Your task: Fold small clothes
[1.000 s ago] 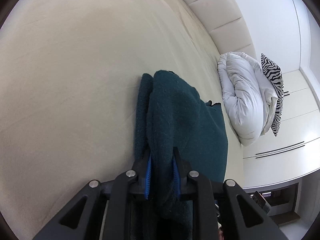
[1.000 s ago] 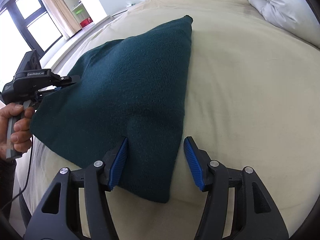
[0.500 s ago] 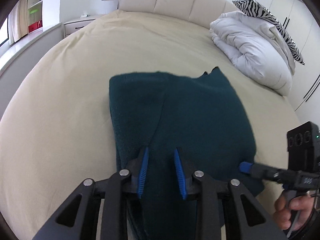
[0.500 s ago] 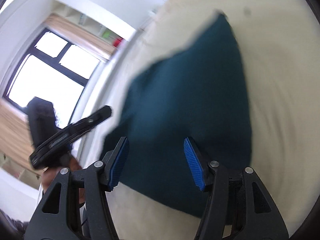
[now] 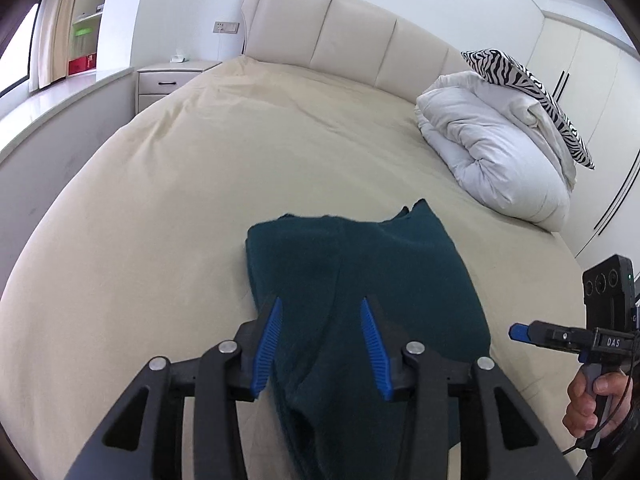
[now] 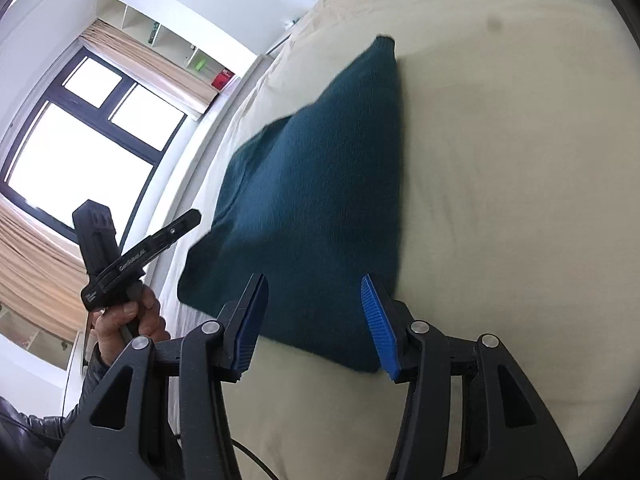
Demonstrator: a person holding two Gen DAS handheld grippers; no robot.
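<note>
A dark teal knit garment (image 5: 360, 280) lies folded on the cream bed (image 5: 200, 184). It also shows in the right wrist view (image 6: 320, 200). My left gripper (image 5: 322, 344) is open and empty, raised just over the garment's near edge. My right gripper (image 6: 316, 320) is open and empty, above the garment's near corner. The right gripper also shows at the right edge of the left wrist view (image 5: 520, 332), off the cloth. The left gripper shows in the right wrist view (image 6: 176, 228), lifted to the left of the garment.
A white duvet (image 5: 492, 152) with a zebra pillow (image 5: 532, 96) lies at the bed's far right. A padded headboard (image 5: 352, 44) and a nightstand (image 5: 168, 80) stand at the far end. A window (image 6: 80, 148) and ledge run along the left.
My left gripper has let go of the garment, opened wide and lifted back. The garment has dropped flat onto the bed. My right gripper has stayed open and pulled back a little.
</note>
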